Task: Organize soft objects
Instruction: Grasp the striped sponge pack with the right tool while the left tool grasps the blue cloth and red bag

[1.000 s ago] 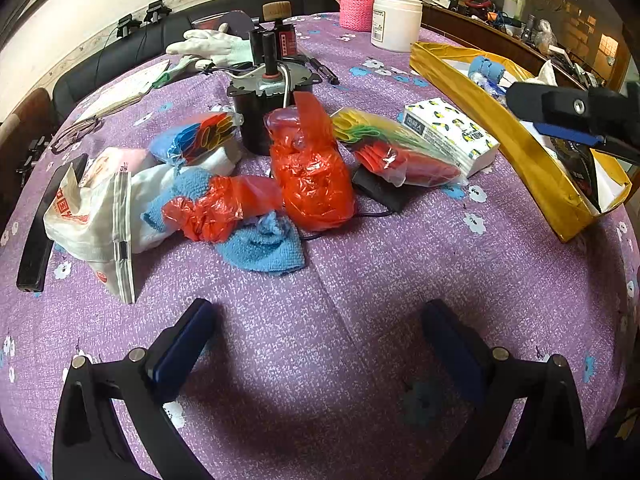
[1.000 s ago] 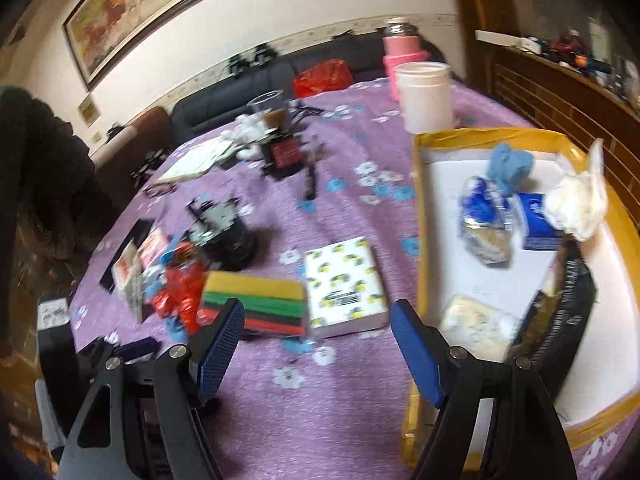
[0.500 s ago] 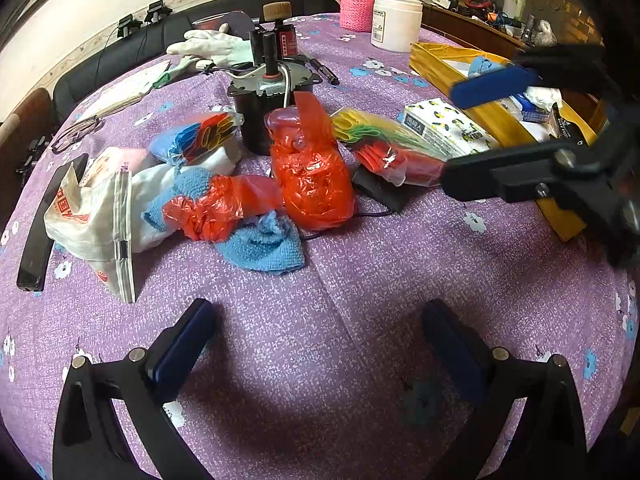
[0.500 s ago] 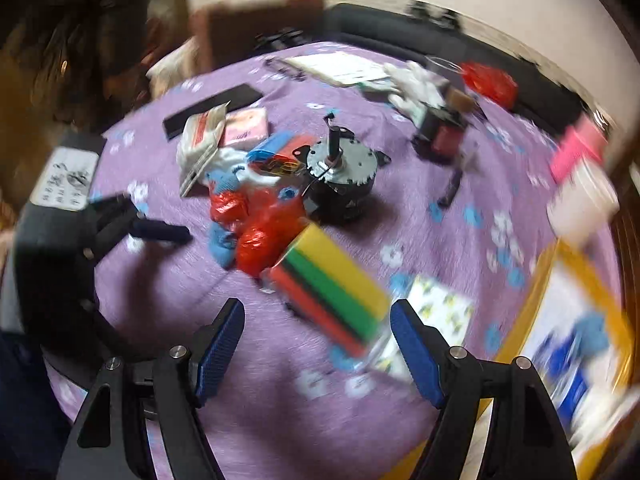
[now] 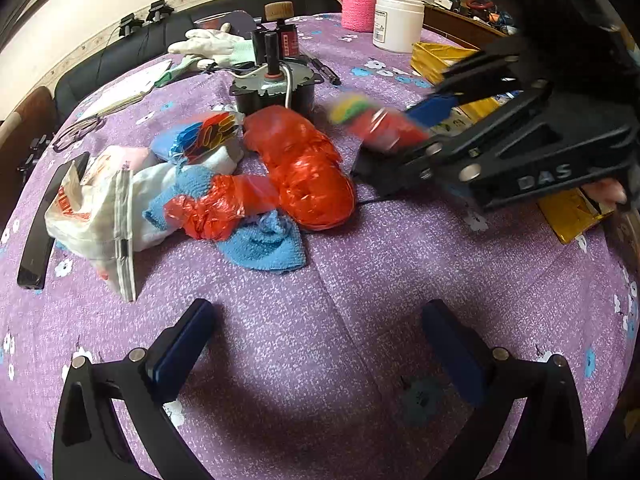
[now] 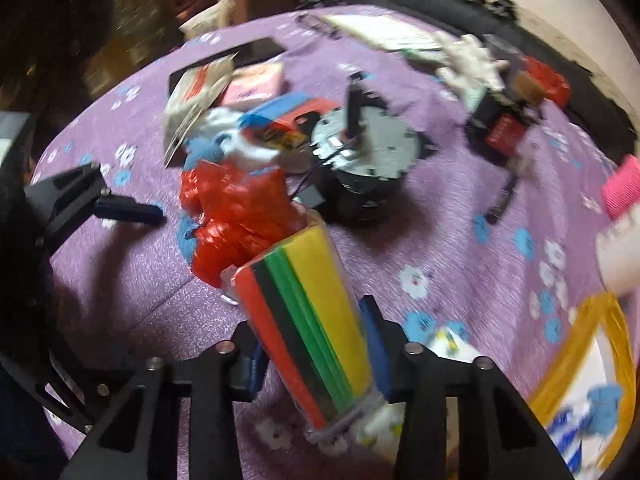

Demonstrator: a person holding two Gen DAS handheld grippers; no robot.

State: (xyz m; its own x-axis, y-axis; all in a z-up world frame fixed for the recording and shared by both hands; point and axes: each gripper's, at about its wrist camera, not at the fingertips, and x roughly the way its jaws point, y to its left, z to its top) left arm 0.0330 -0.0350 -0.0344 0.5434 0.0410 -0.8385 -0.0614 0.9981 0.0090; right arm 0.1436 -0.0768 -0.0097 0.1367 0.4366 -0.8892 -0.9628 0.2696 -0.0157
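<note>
**Right gripper closing on the striped pack**

My right gripper [image 6: 316, 356] has its jaws coming together around the striped pack [image 6: 308, 328], a clear-wrapped block of red, black, green and yellow layers. The pack stands between the blue pads, and from the wrist view they appear to press its sides, though blur keeps me from being sure of full contact. My left gripper [image 5: 316, 344] hangs over bare cloth with its jaws wide apart and nothing between them.

Everything sits on the round table [image 5: 320, 360] under a purple flowered cloth. At the right edge I see the yellow tray [image 6: 600, 344], its rim just beside the right gripper, with blue and white items blurred inside. Near the table's middle stands the black motor [image 5: 276, 92] with its upright shaft. In front of it lies the red plastic bag [image 5: 304, 168], touching a second crumpled red bag [image 5: 212, 208] that rests on the blue cloth [image 5: 264, 240]. To the left lies a white printed bag [image 5: 92, 212], and past it a black phone [image 5: 40, 232] at the table's edge. Farther back I see white gloves [image 5: 212, 46], a white jar [image 5: 398, 22] and a pink-sleeved bottle [image 5: 360, 0].
</note>
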